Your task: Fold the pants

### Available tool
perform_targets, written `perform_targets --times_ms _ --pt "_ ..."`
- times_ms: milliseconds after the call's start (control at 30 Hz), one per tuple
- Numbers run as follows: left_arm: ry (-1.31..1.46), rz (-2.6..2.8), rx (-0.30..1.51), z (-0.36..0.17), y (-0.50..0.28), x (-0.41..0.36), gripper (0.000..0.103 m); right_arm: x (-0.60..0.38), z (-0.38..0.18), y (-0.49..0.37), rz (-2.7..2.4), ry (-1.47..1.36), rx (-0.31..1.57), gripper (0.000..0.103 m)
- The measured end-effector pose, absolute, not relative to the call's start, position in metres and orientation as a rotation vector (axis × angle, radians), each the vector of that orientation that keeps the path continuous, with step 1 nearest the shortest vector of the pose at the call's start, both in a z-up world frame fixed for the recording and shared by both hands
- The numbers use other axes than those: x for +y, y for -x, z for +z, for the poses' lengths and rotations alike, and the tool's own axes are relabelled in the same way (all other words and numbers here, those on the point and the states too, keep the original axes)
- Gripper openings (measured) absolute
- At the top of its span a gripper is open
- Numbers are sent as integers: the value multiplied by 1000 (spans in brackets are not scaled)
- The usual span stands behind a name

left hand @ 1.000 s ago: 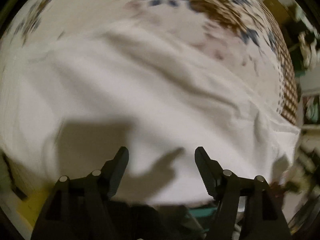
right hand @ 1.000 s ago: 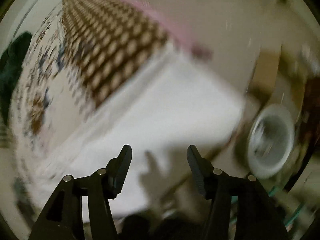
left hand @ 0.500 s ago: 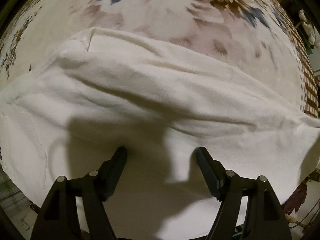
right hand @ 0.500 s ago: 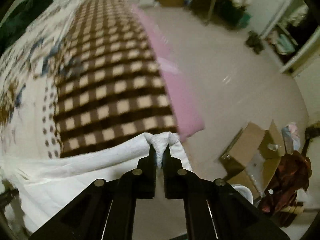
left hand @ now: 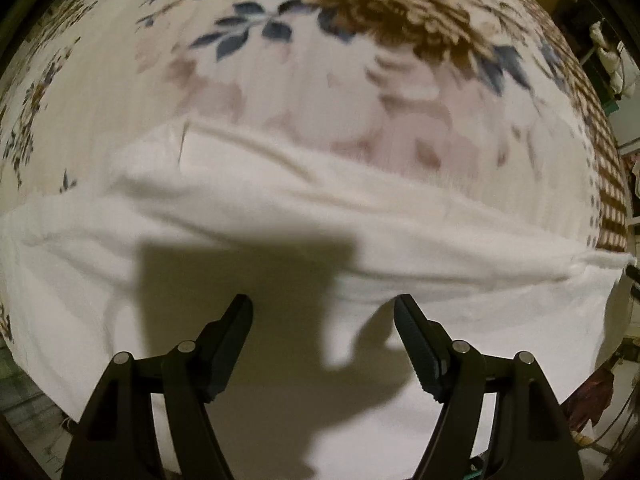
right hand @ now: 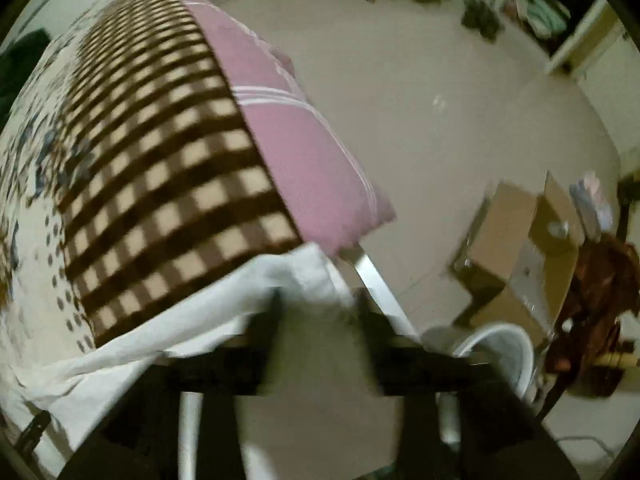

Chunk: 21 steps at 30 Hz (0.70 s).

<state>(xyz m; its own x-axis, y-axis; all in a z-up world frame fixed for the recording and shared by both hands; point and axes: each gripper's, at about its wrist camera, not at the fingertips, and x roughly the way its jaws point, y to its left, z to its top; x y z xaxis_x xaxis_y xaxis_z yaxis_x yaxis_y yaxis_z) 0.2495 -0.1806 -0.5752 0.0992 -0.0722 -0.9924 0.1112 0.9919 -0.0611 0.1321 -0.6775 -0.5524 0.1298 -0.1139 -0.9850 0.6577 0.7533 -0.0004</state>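
Note:
The white pants (left hand: pixel 280 216) lie across the bed in the left wrist view, with a folded ridge running left to right. My left gripper (left hand: pixel 323 312) is open and empty, just above the near part of the cloth, casting a shadow on it. In the right wrist view a corner of the white pants (right hand: pixel 304 276) bunches at the bed's edge. My right gripper (right hand: pixel 318 312) is blurred by motion; its jaws stand apart on either side of that corner.
A floral bedspread (left hand: pixel 360 80) covers the bed beyond the pants. A brown checked blanket (right hand: pixel 160 180) and a pink pillow (right hand: pixel 292 144) lie along the bed's edge. On the floor stand cardboard boxes (right hand: pixel 516 240) and a white bucket (right hand: pixel 500 352).
My right gripper, shut on the pants corner half a second ago, has opened and the corner has slackened. My left gripper has pulled back slightly, still open over the cloth.

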Motion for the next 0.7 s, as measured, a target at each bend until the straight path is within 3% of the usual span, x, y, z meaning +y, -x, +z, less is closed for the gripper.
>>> perform_targets --times_ms 100,267,533,667,700 --pt "-39 -133 1474 -582 -263 -182 74 -687 -537 -106 -619 -602 1280 66" --pt "-46 -114 1494 -593 -273 -186 78 -685 -529 -26 -671 -899 1188 67" --pt "-11 -178 1542 -587 -240 -187 79 -632 -602 32 -536 -1316 1025 67" --pt "-23 -226 1574 -600 -238 -192 103 -629 -604 46 -516 -1357 823 68" --pt "-38 -221 1581 -603 -240 -195 103 -630 -605 52 -471 -1385 751 67"
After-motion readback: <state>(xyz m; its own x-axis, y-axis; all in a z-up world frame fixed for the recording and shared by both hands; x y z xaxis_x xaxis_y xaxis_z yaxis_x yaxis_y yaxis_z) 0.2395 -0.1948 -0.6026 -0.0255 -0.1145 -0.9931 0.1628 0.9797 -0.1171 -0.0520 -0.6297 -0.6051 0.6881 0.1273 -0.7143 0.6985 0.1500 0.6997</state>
